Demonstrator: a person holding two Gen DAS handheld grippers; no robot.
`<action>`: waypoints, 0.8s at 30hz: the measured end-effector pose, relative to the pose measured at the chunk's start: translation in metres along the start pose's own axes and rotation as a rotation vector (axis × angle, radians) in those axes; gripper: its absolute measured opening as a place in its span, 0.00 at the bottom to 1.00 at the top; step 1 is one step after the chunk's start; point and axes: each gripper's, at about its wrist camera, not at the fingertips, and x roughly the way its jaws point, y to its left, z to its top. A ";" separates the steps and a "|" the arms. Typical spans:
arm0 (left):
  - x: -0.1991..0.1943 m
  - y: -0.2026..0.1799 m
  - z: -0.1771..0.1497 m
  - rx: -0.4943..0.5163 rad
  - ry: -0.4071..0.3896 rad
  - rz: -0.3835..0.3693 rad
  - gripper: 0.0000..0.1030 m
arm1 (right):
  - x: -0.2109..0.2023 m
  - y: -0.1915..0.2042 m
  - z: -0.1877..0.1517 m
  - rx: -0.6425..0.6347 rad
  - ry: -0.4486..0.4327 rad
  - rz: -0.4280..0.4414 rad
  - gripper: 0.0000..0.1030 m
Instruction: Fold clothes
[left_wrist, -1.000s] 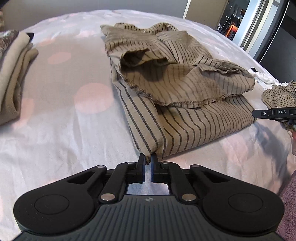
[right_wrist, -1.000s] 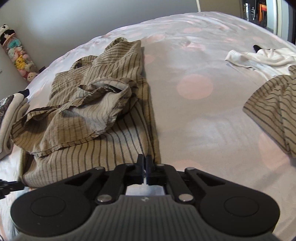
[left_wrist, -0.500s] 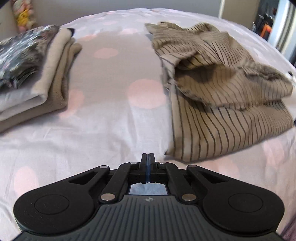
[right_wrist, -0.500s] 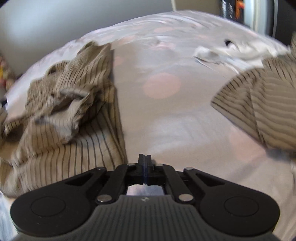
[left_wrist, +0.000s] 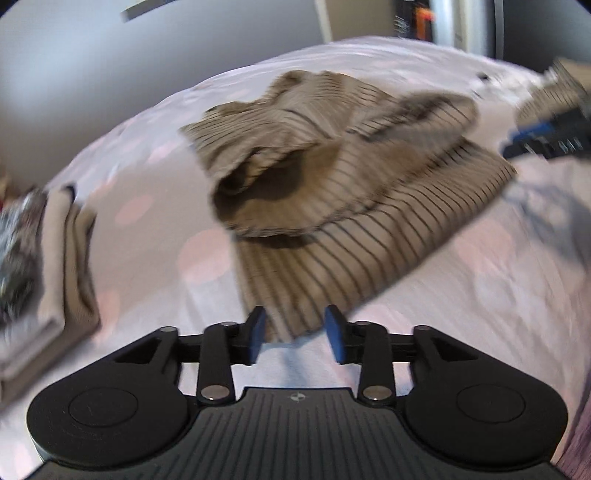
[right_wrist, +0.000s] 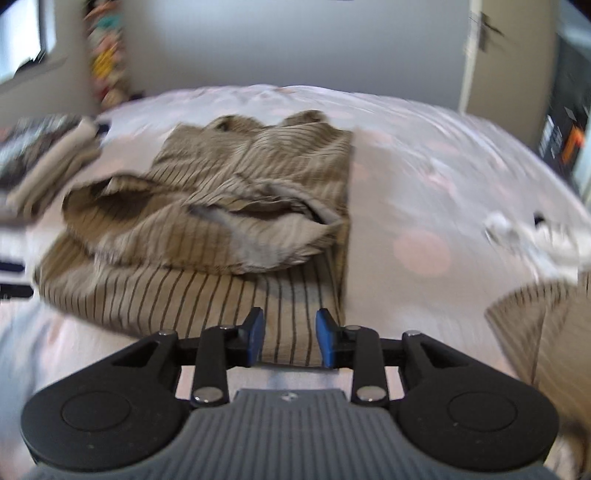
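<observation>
A tan garment with dark stripes (left_wrist: 351, 206) lies half folded on the pale dotted bedsheet (left_wrist: 147, 240), its upper layers bunched on a flat lower layer. My left gripper (left_wrist: 297, 334) hovers at the garment's near left corner, jaws opening, the corner showing in the gap without the pads pressing it. In the right wrist view the same garment (right_wrist: 221, 236) fills the middle. My right gripper (right_wrist: 290, 334) sits over its near right corner, jaws opening, fabric showing in the gap but not pinched. The right gripper (left_wrist: 546, 136) also appears blurred at the far right of the left wrist view.
A stack of folded clothes (left_wrist: 48, 266) lies at the left on the bed, also seen as the stack (right_wrist: 44, 162). Another striped garment (right_wrist: 546, 332) lies at the right. A white garment (right_wrist: 532, 236) lies beyond it. A grey wall stands behind the bed.
Both grippers went from shut to open and rolled, now facing the striped garment's near edge at its two corners. Both views are motion blurred.
</observation>
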 end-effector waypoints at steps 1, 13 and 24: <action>0.002 -0.007 0.000 0.044 0.001 0.014 0.41 | 0.000 0.005 0.001 -0.055 0.008 0.001 0.35; 0.047 -0.060 -0.010 0.436 0.025 0.182 0.44 | 0.037 0.067 -0.038 -0.649 0.127 -0.124 0.49; 0.074 -0.067 -0.001 0.528 -0.023 0.287 0.03 | 0.066 0.077 -0.044 -0.786 0.050 -0.267 0.08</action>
